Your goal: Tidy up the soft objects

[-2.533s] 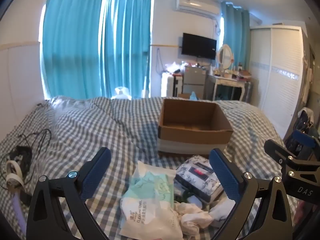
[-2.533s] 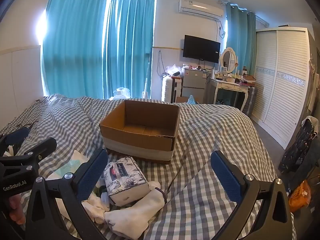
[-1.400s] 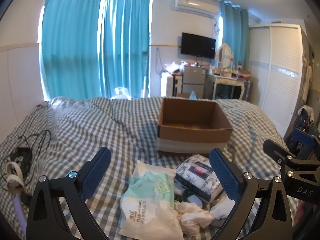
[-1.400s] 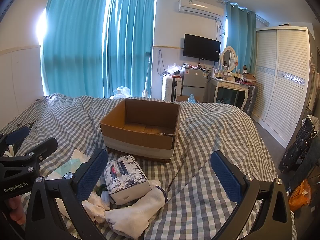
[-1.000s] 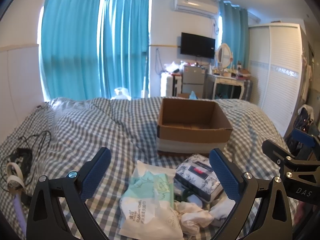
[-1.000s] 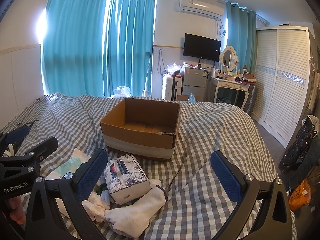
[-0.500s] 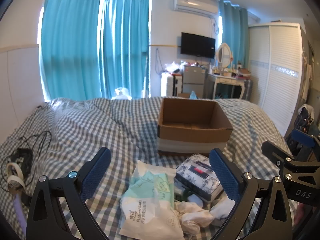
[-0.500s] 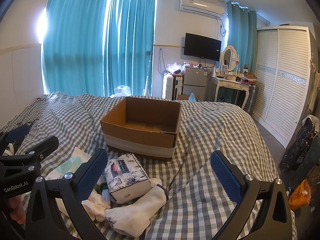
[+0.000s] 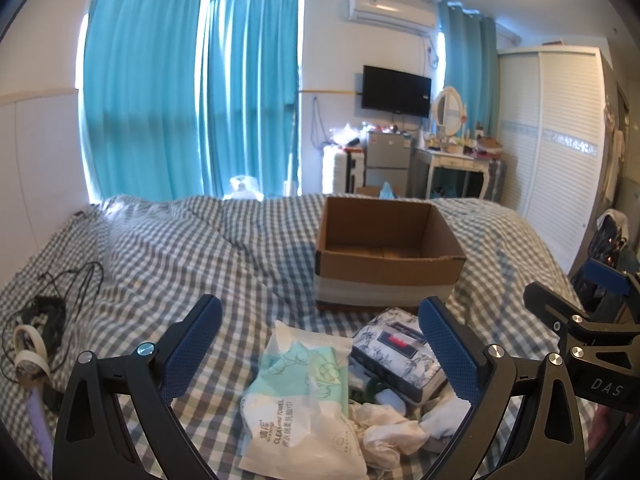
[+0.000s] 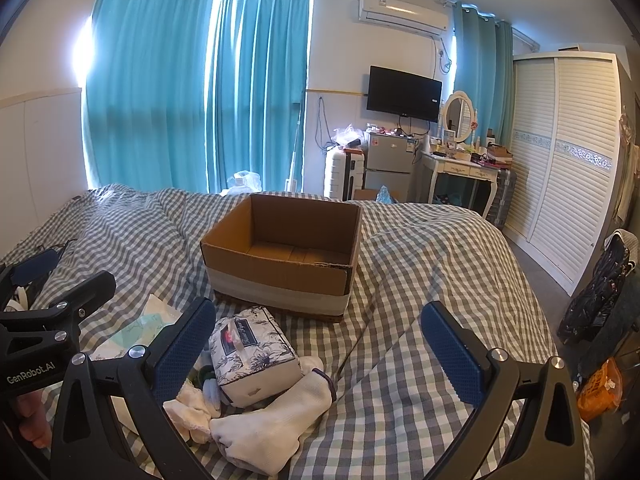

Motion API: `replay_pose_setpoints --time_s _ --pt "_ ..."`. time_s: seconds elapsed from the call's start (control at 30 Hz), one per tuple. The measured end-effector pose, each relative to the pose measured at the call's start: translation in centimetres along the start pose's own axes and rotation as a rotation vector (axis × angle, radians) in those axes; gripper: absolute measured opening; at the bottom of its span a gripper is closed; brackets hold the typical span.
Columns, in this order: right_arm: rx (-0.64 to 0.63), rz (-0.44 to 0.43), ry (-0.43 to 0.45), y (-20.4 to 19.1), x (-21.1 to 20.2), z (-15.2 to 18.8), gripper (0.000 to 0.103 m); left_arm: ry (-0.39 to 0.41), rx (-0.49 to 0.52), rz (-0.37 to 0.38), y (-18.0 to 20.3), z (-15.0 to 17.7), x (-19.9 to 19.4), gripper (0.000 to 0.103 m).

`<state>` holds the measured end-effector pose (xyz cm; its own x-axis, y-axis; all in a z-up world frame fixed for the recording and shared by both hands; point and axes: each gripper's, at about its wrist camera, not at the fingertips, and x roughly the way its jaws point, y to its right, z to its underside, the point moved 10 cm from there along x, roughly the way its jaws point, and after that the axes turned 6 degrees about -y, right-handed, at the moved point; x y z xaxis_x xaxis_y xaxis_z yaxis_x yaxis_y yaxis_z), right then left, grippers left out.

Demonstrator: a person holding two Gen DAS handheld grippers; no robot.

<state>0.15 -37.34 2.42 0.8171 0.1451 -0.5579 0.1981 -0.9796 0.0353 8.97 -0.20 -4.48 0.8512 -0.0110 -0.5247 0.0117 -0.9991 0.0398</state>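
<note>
An empty cardboard box (image 9: 388, 254) (image 10: 280, 256) stands open on the checked bedspread. In front of it lies a pile of soft things: a white and mint cleaning-towel pack (image 9: 298, 396) (image 10: 132, 332), a floral tissue pack (image 9: 394, 350) (image 10: 252, 354), a white sock (image 10: 272, 424) and crumpled white cloths (image 9: 390, 430). My left gripper (image 9: 320, 354) is open and empty above the towel pack. My right gripper (image 10: 318, 354) is open and empty, just right of the tissue pack. Each gripper shows at the edge of the other's view.
The checked bedspread (image 10: 432, 264) covers the whole bed. Black cables and a tape roll (image 9: 28, 346) lie at the bed's left edge. A wardrobe (image 10: 568, 152), a dressing table and a small fridge stand beyond the bed's far right.
Almost nothing has moved. Both grippers stay open over the pile, with only a slight drift of the views.
</note>
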Motion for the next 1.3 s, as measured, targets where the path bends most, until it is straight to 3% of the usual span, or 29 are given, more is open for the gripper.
replay_pose_setpoints --time_s 0.97,1.1,1.23,1.3 --pt "-0.030 0.014 0.021 0.2 -1.5 -1.3 0.103 0.039 0.015 0.022 -0.2 -1.6 -1.8 0.101" --pt "-0.046 -0.032 -0.037 -0.1 -0.6 0.2 0.103 -0.021 0.050 0.017 -0.3 -0.2 -0.6 0.101" --pt "-0.096 -0.060 -0.194 -1.1 3.1 4.9 0.103 -0.138 0.058 0.023 -0.6 3.3 2.3 0.100" --pt "-0.129 -0.082 -0.285 -2.0 5.1 7.6 0.094 -0.197 0.051 0.028 -0.5 5.1 3.9 0.099"
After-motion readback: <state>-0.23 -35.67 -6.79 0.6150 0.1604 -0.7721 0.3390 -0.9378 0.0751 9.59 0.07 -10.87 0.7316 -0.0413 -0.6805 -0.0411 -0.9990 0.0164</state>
